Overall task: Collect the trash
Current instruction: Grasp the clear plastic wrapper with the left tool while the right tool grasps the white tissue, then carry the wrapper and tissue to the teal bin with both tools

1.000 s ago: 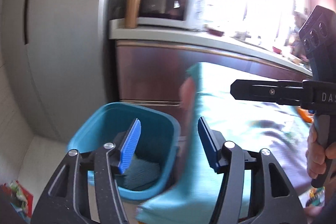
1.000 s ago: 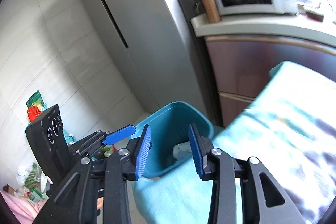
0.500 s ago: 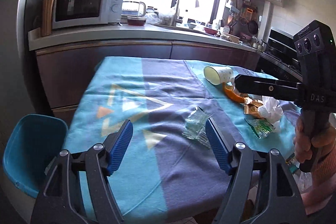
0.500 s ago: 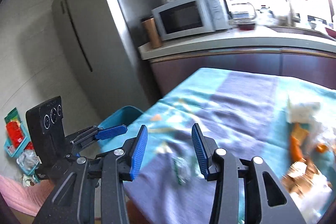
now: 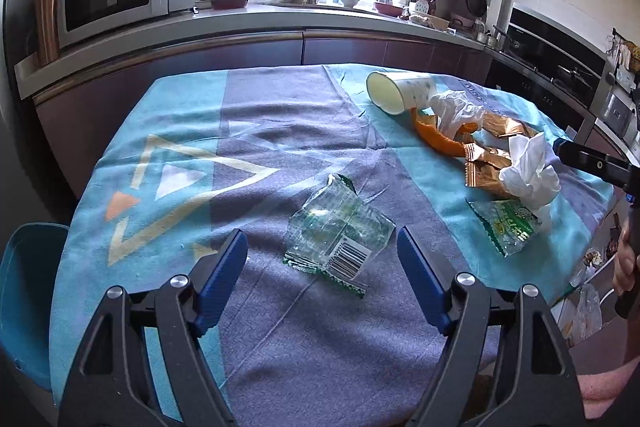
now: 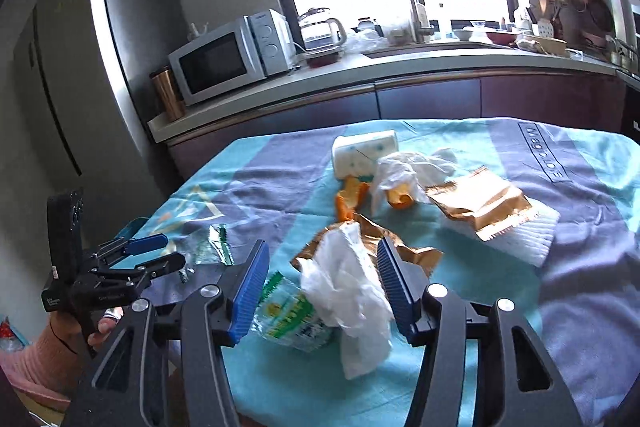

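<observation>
text: I read none surely | clear crinkled plastic wrapper (image 5: 338, 227): barcode, digits too small | blue-and-teal cloth (image 6: 541, 155): lettering unclear

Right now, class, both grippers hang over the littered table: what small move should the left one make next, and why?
Probably ease the left gripper down and close on the clear wrapper. Its jaws, just opened, stand empty with the wrapper lying flat between them, and the bin waits at the table's left.
</observation>
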Available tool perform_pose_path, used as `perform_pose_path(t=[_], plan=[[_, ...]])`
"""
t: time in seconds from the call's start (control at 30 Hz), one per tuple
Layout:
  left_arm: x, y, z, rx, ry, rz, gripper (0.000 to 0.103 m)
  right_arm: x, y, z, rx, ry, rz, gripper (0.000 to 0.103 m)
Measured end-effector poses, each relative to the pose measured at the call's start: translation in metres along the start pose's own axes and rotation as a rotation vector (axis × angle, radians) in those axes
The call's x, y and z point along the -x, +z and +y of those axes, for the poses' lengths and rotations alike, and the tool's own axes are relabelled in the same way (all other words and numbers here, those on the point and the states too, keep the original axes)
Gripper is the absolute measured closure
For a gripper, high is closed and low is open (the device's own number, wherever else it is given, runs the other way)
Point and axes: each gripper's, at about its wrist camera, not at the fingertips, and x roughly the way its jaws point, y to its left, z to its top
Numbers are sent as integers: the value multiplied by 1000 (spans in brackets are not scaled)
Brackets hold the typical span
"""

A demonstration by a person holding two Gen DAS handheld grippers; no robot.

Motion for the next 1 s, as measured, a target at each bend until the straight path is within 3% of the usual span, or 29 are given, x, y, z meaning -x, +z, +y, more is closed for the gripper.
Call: perform_pose_path(t=[0.2, 0.4, 0.7, 1.0], plan=[[-15, 3, -4, -15, 18, 49, 29, -10, -16, -10, -12, -7, 51, 49], [-20, 2, -3, 5, -3, 68, 43, -17, -21, -9, -14, -7, 68, 50], [-13, 0, -6, 10, -27, 55, 54, -17, -20, -11, -24, 14, 97, 89], [3, -1, -3, 19, -42, 24, 62, 2, -7, -5, -10, 38, 54, 93]])
